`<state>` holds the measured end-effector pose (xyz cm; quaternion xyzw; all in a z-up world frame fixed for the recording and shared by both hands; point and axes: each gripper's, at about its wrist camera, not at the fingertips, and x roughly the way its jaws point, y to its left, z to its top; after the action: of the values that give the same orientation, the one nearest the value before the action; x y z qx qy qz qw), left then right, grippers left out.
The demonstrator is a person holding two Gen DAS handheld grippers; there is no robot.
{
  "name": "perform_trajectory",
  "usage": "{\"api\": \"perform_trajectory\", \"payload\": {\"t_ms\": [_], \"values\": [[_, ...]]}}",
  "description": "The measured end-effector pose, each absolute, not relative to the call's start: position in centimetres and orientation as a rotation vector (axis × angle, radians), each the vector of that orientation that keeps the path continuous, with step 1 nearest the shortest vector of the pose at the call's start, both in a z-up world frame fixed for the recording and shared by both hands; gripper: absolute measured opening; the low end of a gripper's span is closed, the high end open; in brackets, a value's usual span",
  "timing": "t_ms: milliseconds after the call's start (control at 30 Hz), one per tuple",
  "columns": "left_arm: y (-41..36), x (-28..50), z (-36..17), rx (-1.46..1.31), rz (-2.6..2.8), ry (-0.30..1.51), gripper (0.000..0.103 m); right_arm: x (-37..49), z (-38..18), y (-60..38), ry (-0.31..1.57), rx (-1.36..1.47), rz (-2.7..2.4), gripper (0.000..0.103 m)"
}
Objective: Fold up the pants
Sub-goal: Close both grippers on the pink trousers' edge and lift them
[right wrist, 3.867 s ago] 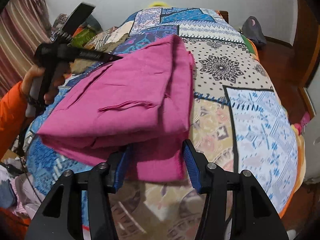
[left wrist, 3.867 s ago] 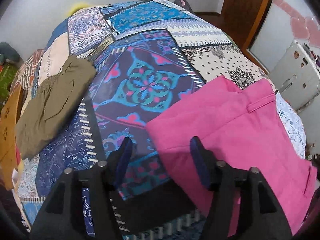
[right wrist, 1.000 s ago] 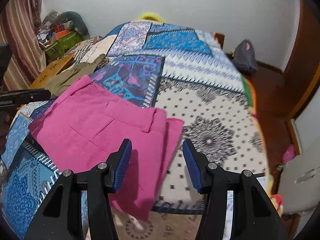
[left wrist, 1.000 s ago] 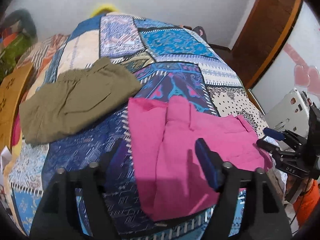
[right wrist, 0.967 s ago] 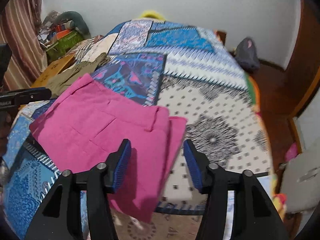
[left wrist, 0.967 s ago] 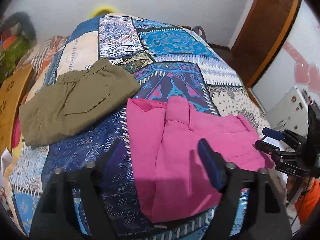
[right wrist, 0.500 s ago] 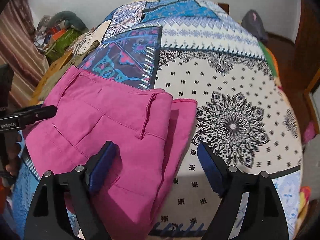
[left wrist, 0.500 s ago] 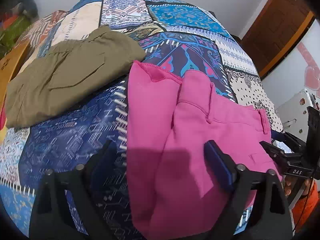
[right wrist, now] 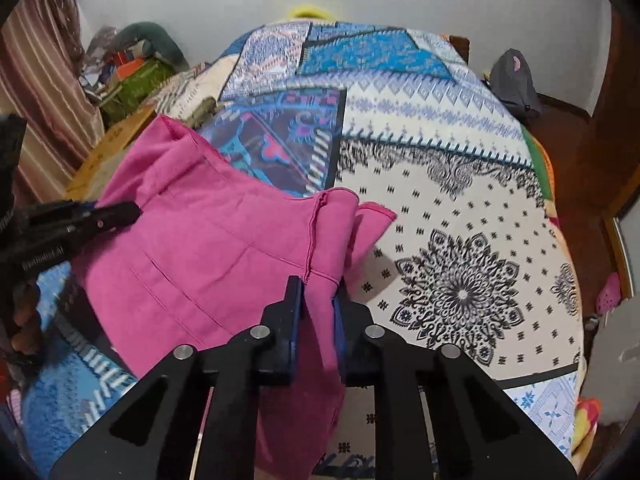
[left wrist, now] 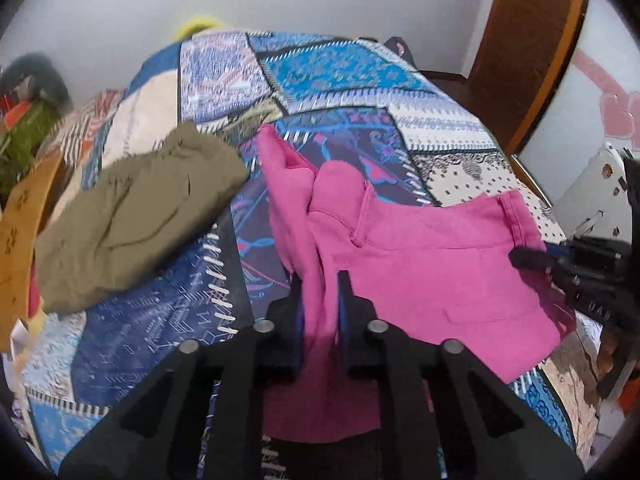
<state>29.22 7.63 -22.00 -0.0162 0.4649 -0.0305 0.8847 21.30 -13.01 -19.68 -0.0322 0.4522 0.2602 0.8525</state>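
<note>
The folded pink pants (left wrist: 432, 264) lie on the patchwork bedspread (left wrist: 344, 76). My left gripper (left wrist: 320, 280) is shut on the pants' near left edge, with pink cloth pinched between the blue pads. My right gripper (right wrist: 318, 286) is shut on the pants (right wrist: 208, 240) at their right edge, near the waistband seam. Each gripper shows in the other's view: the right one (left wrist: 528, 258) at the pants' far right corner, the left one (right wrist: 120, 212) at the left. The cloth is slightly lifted and bunched at both grips.
Folded olive-green pants (left wrist: 132, 212) lie on the bed to the left of the pink ones. A brown board (left wrist: 20, 236) and clutter stand off the bed's left side. A grey bag (right wrist: 514, 80) lies on the floor at the right, by a wooden door (left wrist: 528, 40).
Both grippers have closed on the pink pants' edges; half a second ago both were open above them. The cloth now bunches up at the grips.
</note>
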Motion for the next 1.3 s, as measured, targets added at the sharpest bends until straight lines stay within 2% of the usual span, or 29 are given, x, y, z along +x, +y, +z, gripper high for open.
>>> {"api": "perform_trajectory", "payload": {"t_ms": [267,667,1300], "values": [[9.3,26.8,-18.5,-0.034,-0.081,0.903,0.006,20.1,-15.4,-11.1,0.864,-0.104,0.585,0.009],[15.6,22.9,-13.6,-0.064,-0.021,0.798,0.006,19.3,-11.0,-5.3,0.762,-0.146,0.644,0.009],[30.8,24.4,-12.2,-0.15,0.119,0.749,0.006,23.4,-9.5,9.5,0.668,-0.232,0.752,0.008]]}}
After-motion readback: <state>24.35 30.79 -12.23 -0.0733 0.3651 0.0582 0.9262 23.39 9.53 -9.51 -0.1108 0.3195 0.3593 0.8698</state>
